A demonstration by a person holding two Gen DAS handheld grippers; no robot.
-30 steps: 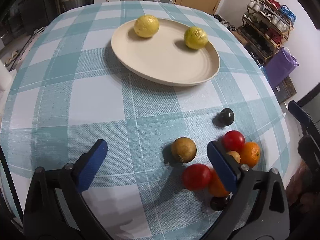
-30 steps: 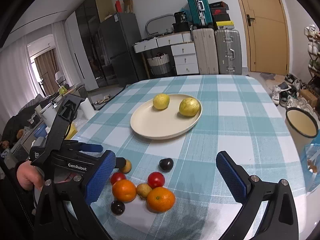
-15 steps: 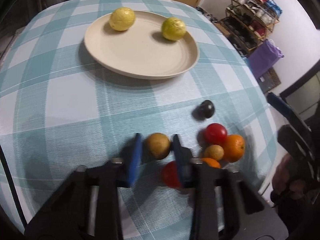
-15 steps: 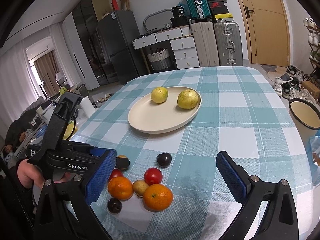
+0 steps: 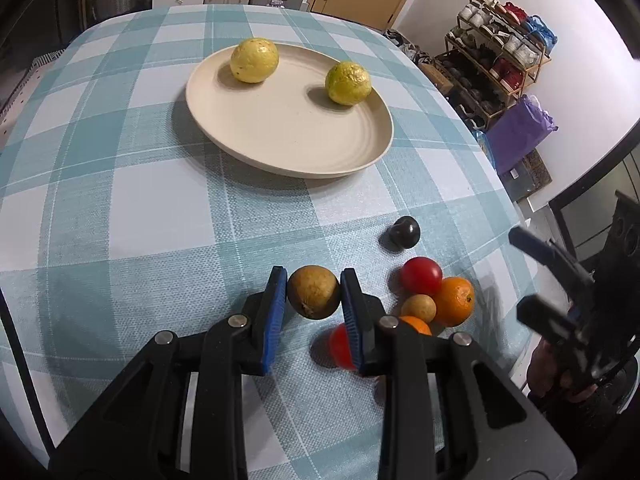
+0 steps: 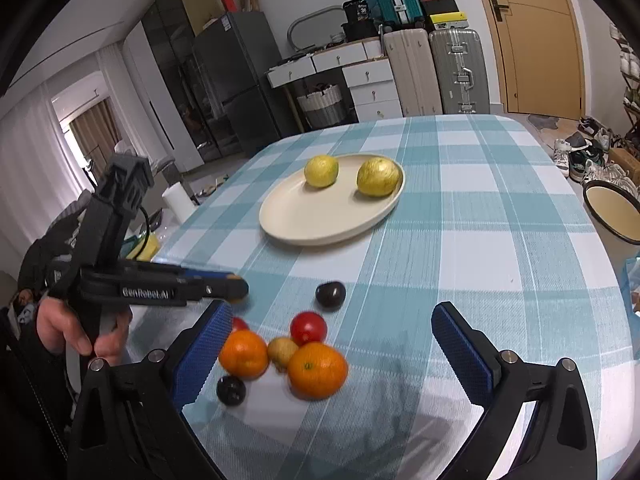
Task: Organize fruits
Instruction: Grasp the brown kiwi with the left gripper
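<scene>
My left gripper (image 5: 314, 282) is shut on a round brown fruit (image 5: 313, 297), its blue pads pressing both sides. Right of it lie a red tomato (image 5: 421, 275), an orange (image 5: 455, 301), a small tan fruit (image 5: 419, 308), a second orange (image 5: 416, 325), another red tomato (image 5: 341, 347) and a dark plum (image 5: 405, 232). A cream plate (image 5: 280, 136) farther back holds two yellow-green fruits (image 5: 254, 60) (image 5: 347, 83). My right gripper (image 6: 332, 328) stands open above the fruit cluster (image 6: 316, 370), holding nothing. In the right wrist view the left gripper (image 6: 236, 286) hides the brown fruit.
The table carries a teal and white checked cloth (image 5: 120, 200). A shoe rack (image 5: 504, 56) and a purple bag (image 5: 520, 132) stand beyond the right edge. A cream basin (image 6: 612, 212) sits off the table's right side. Suitcases (image 6: 436, 72) and drawers line the far wall.
My left gripper went from wide open to shut on the brown fruit. The right gripper stayed open and shifted only slightly over the fruit cluster.
</scene>
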